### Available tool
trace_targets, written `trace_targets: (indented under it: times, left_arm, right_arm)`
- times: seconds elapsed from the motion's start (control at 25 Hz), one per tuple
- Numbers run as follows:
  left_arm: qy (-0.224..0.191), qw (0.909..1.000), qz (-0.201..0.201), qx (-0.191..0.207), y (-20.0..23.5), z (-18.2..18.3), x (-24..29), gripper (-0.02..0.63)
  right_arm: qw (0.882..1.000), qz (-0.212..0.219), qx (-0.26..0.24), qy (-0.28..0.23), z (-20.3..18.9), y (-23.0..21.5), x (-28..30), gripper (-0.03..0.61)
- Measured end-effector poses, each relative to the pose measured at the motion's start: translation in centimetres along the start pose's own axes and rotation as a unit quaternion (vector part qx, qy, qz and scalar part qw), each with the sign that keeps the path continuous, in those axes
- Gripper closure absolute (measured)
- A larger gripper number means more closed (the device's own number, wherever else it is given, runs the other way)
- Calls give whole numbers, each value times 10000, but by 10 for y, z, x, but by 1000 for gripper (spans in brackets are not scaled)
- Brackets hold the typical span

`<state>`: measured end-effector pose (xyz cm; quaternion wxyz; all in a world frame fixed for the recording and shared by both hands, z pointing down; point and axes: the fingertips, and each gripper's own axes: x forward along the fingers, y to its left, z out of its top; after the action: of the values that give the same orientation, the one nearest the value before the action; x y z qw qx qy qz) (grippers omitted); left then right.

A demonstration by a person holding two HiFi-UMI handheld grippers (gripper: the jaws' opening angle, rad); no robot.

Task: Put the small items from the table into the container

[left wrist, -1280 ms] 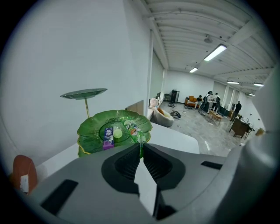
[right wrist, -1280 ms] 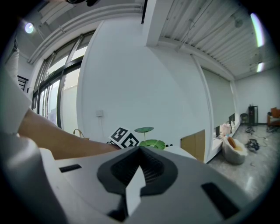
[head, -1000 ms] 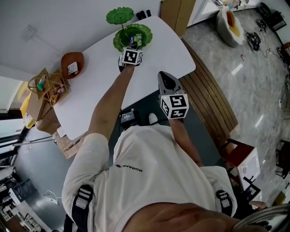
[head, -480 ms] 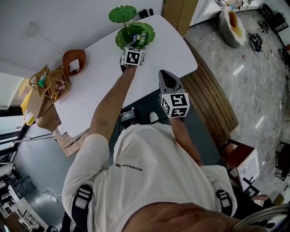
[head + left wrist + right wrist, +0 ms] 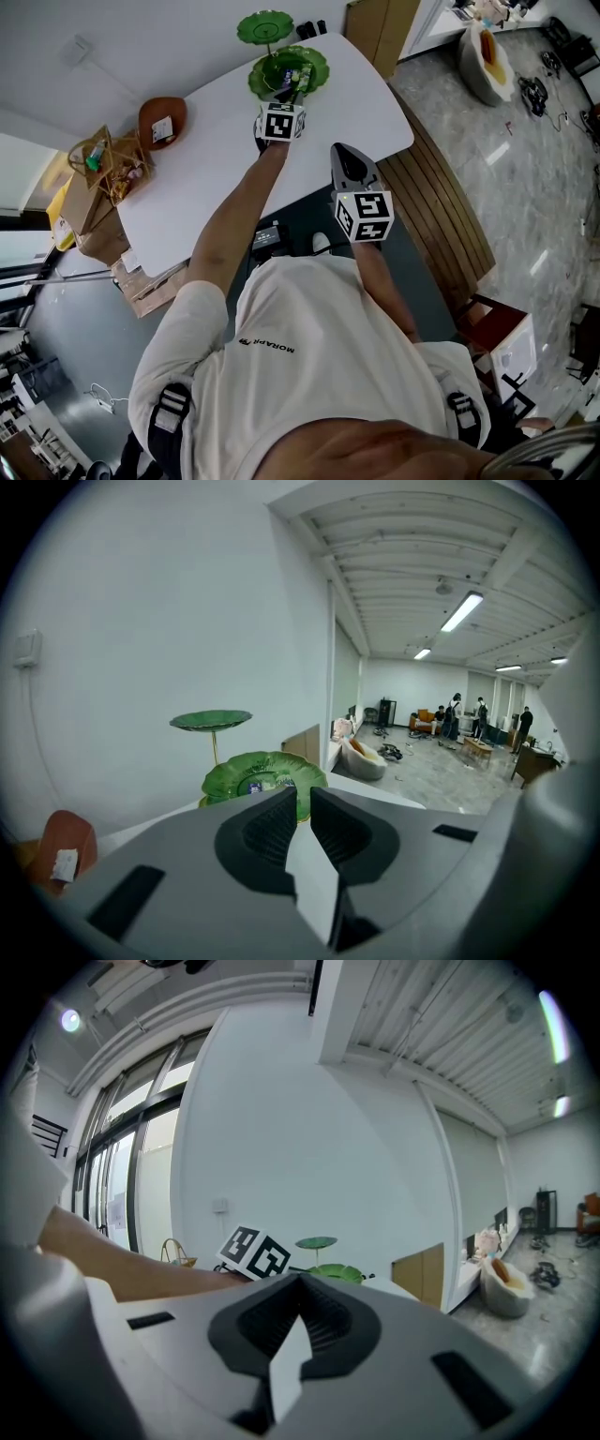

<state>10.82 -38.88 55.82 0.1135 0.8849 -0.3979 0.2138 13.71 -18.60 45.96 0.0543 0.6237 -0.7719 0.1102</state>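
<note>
A green leaf-shaped dish (image 5: 314, 64) with a smaller upper tier (image 5: 265, 25) stands at the far end of the white table (image 5: 206, 178). Small packets (image 5: 298, 78) lie in its lower tier. My left gripper (image 5: 286, 97) hovers at the dish's near rim. In the left gripper view its jaws are closing, a narrow gap remains, and nothing is between them (image 5: 305, 799). The dish (image 5: 234, 775) lies just beyond, with a blue item (image 5: 255, 787) in it. My right gripper (image 5: 339, 152) is held off the table's near edge; its jaws (image 5: 300, 1281) are shut and empty.
A brown bowl (image 5: 161, 122) with a white packet sits at the table's left end, beside a wire basket (image 5: 103, 159) and a cardboard box. A slatted wooden bench (image 5: 441, 206) runs along the table's right side. People stand far off in the room.
The left gripper has drawn back a little from the green dish. The right gripper has kept its place. The head view has shifted slightly.
</note>
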Motion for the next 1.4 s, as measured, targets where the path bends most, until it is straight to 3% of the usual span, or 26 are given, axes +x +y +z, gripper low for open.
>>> trace_targets:
  times: [0.16, 1.12, 1.4]
  left_arm:
    - [-112, 9998, 26, 132, -3, 3, -15, 609]
    - [-907, 9945, 250, -470, -3, 15, -109, 611]
    - [-1141, 9924, 271, -373, -6, 21, -140, 611]
  right_arm:
    - [10000, 42, -15, -37, 3, 7, -2, 571]
    - [9996, 196, -106, -167, 14, 34, 1, 571]
    - [9990, 361, -132, -211, 17, 43, 4, 571]
